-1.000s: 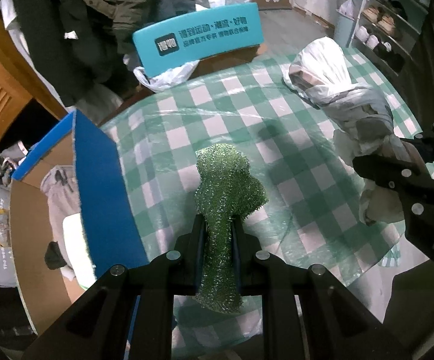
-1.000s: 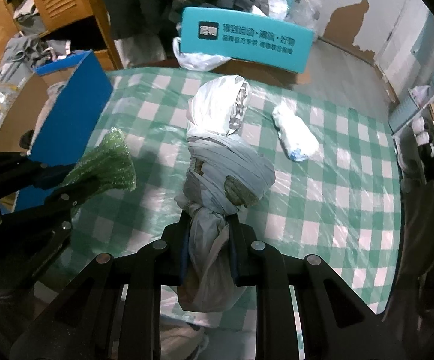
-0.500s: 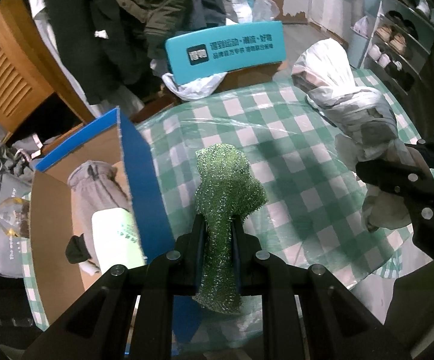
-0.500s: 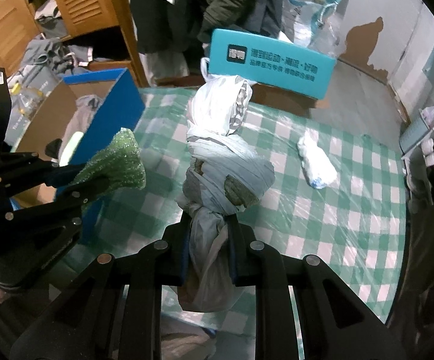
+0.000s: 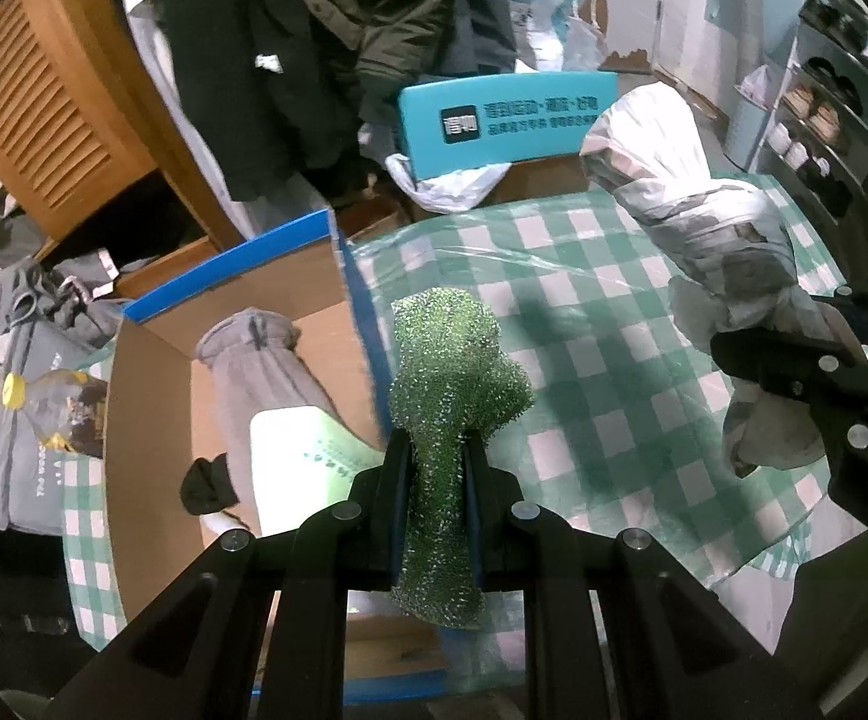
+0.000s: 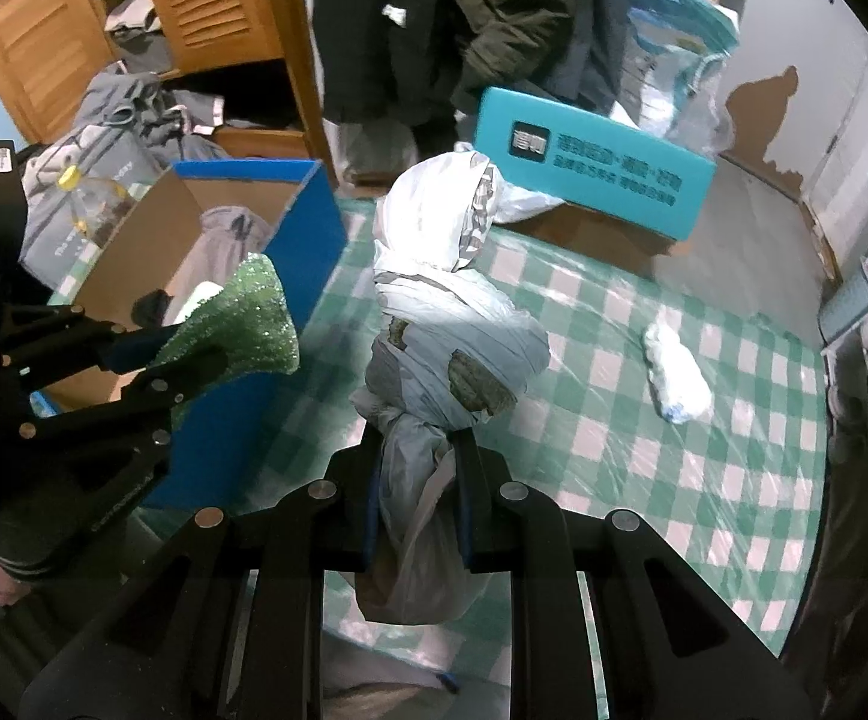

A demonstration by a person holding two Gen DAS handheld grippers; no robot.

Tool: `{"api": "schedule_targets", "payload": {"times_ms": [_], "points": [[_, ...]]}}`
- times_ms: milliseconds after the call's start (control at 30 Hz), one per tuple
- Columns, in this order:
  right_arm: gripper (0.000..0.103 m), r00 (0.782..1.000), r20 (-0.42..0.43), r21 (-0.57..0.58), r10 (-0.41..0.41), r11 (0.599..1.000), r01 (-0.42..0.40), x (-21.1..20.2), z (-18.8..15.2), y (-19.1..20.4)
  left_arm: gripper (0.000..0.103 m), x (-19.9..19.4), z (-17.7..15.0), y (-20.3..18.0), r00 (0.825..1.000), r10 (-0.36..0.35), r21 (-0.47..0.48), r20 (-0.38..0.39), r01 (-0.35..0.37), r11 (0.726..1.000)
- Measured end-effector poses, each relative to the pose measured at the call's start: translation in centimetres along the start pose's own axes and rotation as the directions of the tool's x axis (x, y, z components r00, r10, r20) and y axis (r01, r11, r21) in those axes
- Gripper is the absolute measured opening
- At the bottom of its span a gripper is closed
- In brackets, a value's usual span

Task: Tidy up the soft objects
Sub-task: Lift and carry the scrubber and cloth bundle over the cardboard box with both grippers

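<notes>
My left gripper (image 5: 438, 468) is shut on a green sparkly scouring cloth (image 5: 451, 372) and holds it in the air above the right wall of a blue cardboard box (image 5: 362, 300). The cloth also shows in the right wrist view (image 6: 236, 324). My right gripper (image 6: 419, 498) is shut on the knot of a grey-white plastic bag bundle (image 6: 451, 312), held above the green checked tablecloth (image 6: 673, 450). The bundle shows at the right of the left wrist view (image 5: 703, 222). The box (image 6: 308, 252) holds a grey garment (image 5: 254, 360) and a white pack (image 5: 296, 456).
A small white wrapped bundle (image 6: 676, 378) lies on the tablecloth at the right. A teal box with printing (image 6: 589, 168) stands beyond the table's far edge. Dark coats (image 6: 463, 18) hang behind it. A wooden louvred cabinet (image 6: 194, 0) and grey bags (image 5: 20, 360) are at the left.
Both grippers have moved left toward the blue box with their loads. The green cloth is now over the box wall, and more of the box's inside shows.
</notes>
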State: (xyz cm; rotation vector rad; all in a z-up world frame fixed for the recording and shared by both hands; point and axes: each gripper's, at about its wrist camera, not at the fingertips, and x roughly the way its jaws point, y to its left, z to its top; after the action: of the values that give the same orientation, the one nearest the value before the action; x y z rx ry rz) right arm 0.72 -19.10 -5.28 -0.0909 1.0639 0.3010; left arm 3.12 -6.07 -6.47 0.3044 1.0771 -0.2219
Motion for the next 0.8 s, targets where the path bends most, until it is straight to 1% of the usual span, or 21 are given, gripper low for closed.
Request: {"api": "schedule_targets", "payload": {"times_ms": [467, 800], "points": [[0.017, 0.998, -0.003, -0.061, 0.059, 0.996, -0.059, 1.3, 2.8, 4.7, 0.016, -0.1, -1.4, 5.2, 1.000, 0.028, -0.092, -0.003, -0.028, 0.995], [0.017, 0.996, -0.014, -0.108, 0.089, 0.990, -0.090, 2.3, 4.4, 8.1, 0.016, 0.1, -2.8, 9.0, 0.999, 0.045, -0.159, -0.015, -0.047, 0.986]]}}
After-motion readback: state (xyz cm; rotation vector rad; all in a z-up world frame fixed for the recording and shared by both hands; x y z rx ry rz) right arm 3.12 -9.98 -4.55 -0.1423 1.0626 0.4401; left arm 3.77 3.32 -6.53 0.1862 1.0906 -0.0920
